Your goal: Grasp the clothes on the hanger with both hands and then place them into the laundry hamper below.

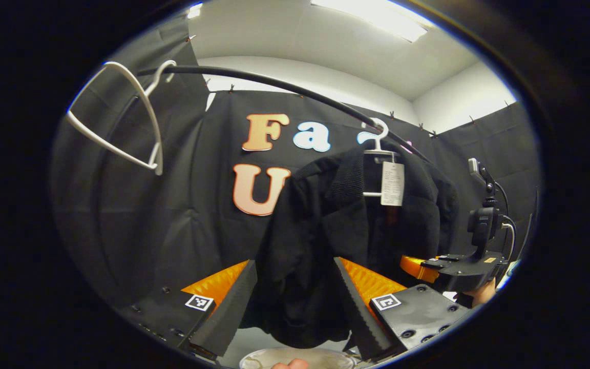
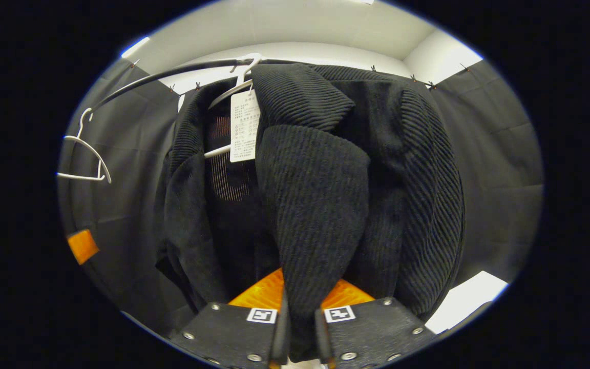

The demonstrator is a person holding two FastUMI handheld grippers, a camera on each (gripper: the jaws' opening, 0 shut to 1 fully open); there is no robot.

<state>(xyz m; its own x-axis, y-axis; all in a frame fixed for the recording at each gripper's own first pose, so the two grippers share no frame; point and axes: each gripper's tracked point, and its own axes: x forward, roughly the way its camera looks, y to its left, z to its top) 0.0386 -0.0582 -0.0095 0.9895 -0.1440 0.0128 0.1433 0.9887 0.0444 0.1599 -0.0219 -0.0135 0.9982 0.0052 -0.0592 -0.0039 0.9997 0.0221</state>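
Note:
A black corduroy jacket hangs on a white hanger from a black rail, with a white tag at its collar. My left gripper is open, and the jacket's left front hangs between its spread fingers. In the right gripper view the jacket is very close, on its hanger. My right gripper is shut on a front panel of the jacket, both fingers pressed on the cloth. The right gripper, held by a hand, also appears at the jacket's right side. A pale hamper rim peeks in below.
An empty white hanger hangs on the rail to the left of the jacket, and in the right gripper view the same hanger is far left. Black cloth walls close in behind and to both sides. A white patch lies low right.

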